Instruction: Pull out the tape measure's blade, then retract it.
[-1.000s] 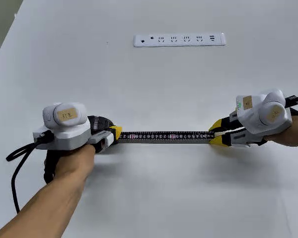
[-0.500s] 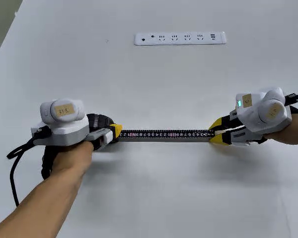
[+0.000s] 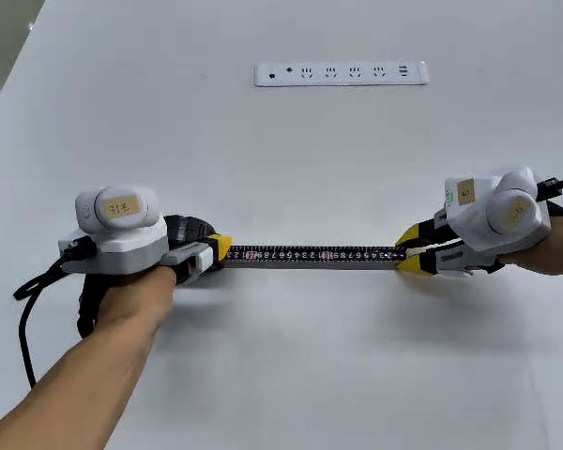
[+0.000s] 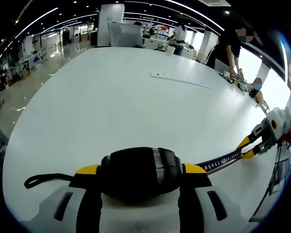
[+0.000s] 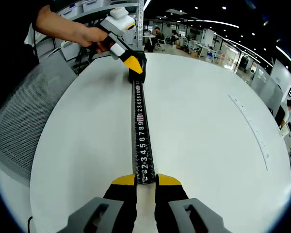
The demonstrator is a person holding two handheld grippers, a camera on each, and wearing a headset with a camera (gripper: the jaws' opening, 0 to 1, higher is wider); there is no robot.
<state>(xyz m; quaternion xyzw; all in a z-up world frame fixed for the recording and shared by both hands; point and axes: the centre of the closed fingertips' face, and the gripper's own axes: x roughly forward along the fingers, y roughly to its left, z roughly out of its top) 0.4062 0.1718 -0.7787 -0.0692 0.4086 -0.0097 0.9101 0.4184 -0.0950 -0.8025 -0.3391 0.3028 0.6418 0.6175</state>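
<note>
Observe the left gripper [image 4: 140,170] clenched across the case [image 3: 190,234], a rounded black body of rubbery look, resting on the table [image 3: 310,150] at the near left. Observe the right gripper [image 5: 146,180] pinched on the free end of the blade [image 5: 140,126] at the near right, yellow tips pressed in from either side. Read the blade as a dark, narrow, stiff strip printed with white and red numerals, drawn straight between the two tools; lying on the surface or just above it, cannot tell which. Judge the pull-out step as done or nearly so, with retraction not yet begun. For the next move, hold the case firm and walk the blade end back toward the case under control. Avoid letting the end go at full extension, since a spring return would likely whip the hook. Farther off, note the smooth, matte white table and a flat white power strip [image 3: 341,74], well apart from the work.
</note>
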